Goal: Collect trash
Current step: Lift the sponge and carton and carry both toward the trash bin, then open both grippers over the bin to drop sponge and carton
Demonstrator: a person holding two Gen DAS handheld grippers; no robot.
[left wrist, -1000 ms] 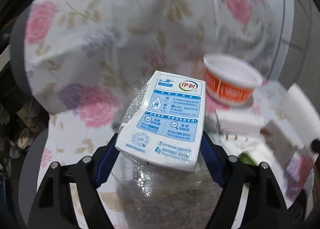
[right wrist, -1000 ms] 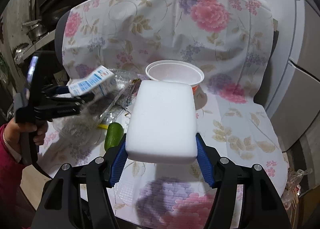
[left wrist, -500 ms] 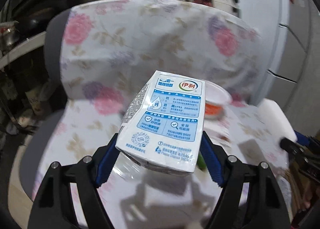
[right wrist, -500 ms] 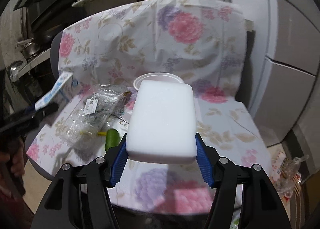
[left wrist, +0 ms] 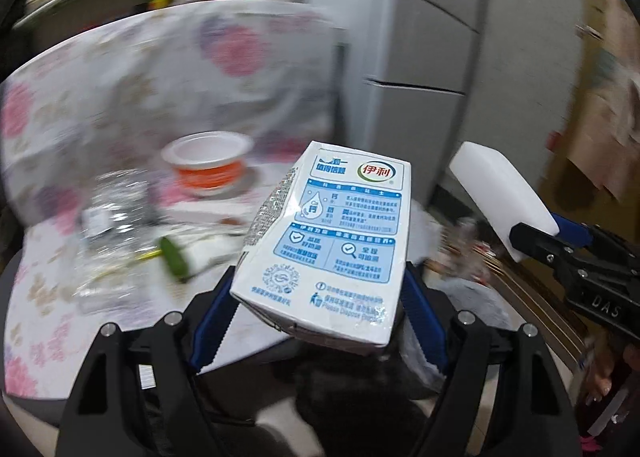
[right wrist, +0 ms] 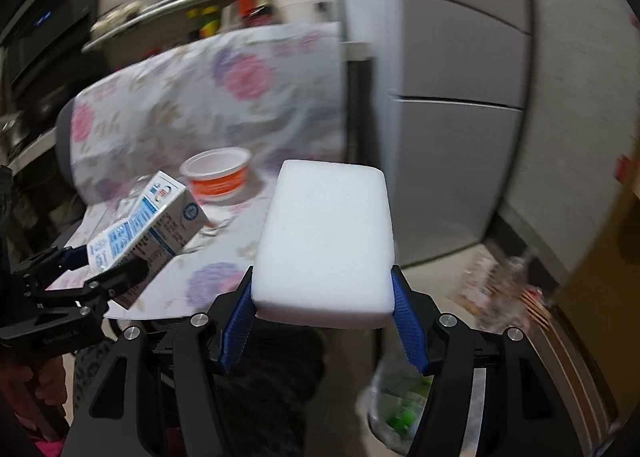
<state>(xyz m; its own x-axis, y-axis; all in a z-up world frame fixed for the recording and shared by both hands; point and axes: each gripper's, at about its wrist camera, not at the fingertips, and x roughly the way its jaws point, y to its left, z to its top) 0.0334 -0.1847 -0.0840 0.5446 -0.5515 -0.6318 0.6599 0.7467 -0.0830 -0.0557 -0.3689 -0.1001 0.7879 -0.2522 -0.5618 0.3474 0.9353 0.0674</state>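
My left gripper (left wrist: 316, 317) is shut on a white and blue milk carton (left wrist: 332, 237), carried off the right edge of the flowered seat. That carton (right wrist: 140, 225) shows at the left of the right wrist view. My right gripper (right wrist: 322, 317) is shut on a white foam block (right wrist: 326, 237), also visible as the foam block (left wrist: 500, 197) to the right of the carton. Left on the seat are an orange and white cup (left wrist: 208, 163), a crumpled clear plastic wrapper (left wrist: 116, 229) and a green cucumber piece (left wrist: 174, 259).
A flowered cloth (right wrist: 192, 97) covers the chair seat and back. A grey fridge (right wrist: 460, 117) stands on the right. A clear bag with rubbish (right wrist: 396, 409) lies on the floor low right, more wrappers (right wrist: 504, 289) beyond it. A dark furry thing (right wrist: 272, 377) lies below.
Both grippers have swung right and pulled back off the seat, each with its item. The fridge and the floor have come into view; the cup and wrapper now lie to the left.
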